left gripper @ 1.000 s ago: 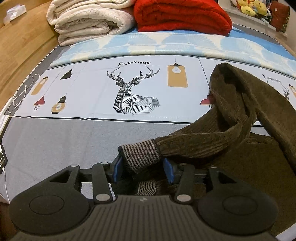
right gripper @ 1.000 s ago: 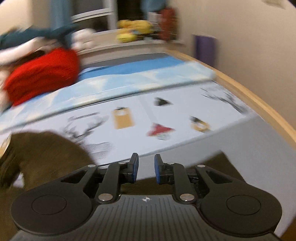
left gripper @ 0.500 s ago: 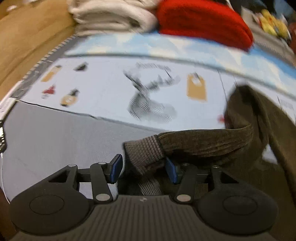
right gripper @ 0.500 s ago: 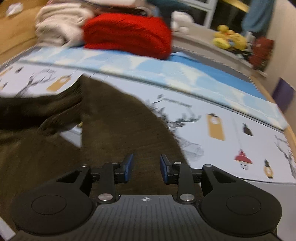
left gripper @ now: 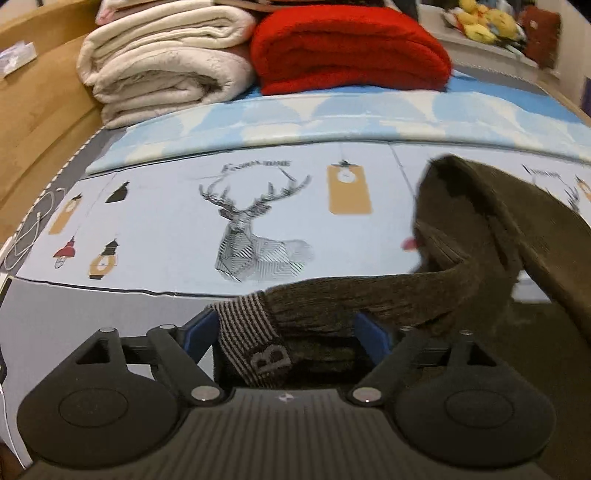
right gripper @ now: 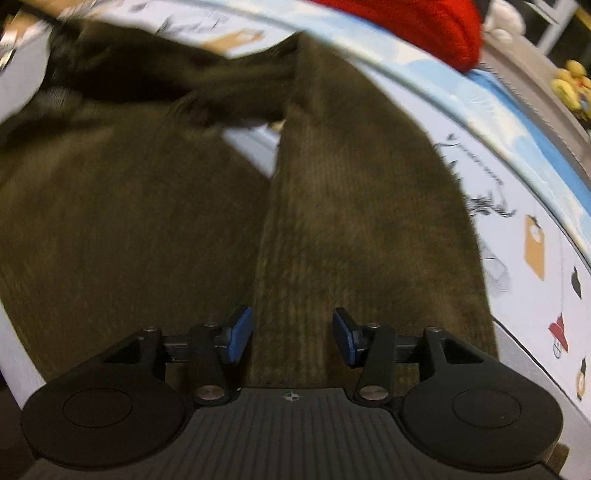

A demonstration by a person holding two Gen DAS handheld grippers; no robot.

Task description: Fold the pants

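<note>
Brown corduroy pants (left gripper: 491,236) lie spread on a bed (left gripper: 110,321), over a sheet (left gripper: 166,221) printed with a stag (left gripper: 255,229) and lamps. One leg is folded back across the rest of the garment, and its striped cuff (left gripper: 247,325) ends up in front of the left gripper (left gripper: 284,332). That gripper's jaws are opening: the cuff, which carries a letter B, lies between the blue pads (left gripper: 371,338), but a gap shows on either side of it, so it is not pinched.

From the right wrist view the pants (right gripper: 354,206) fill most of the frame, blurred, with the other leg running away towards the far side of the bed and a sliver of sheet (right gripper: 255,147) showing between the legs. The right gripper (right gripper: 291,336) points down at this leg, near the fabric edge. Its jaws are opening too, and nothing is clamped between them; the corduroy lies beneath the pads rather than in them.

At the far end of the bed sit a folded cream blanket (left gripper: 162,70) and a folded red blanket (left gripper: 347,48), side by side and touching. A wooden bed frame (left gripper: 40,99) runs along the left. Yellow soft toys (left gripper: 484,22) rest on a ledge behind the blankets.
</note>
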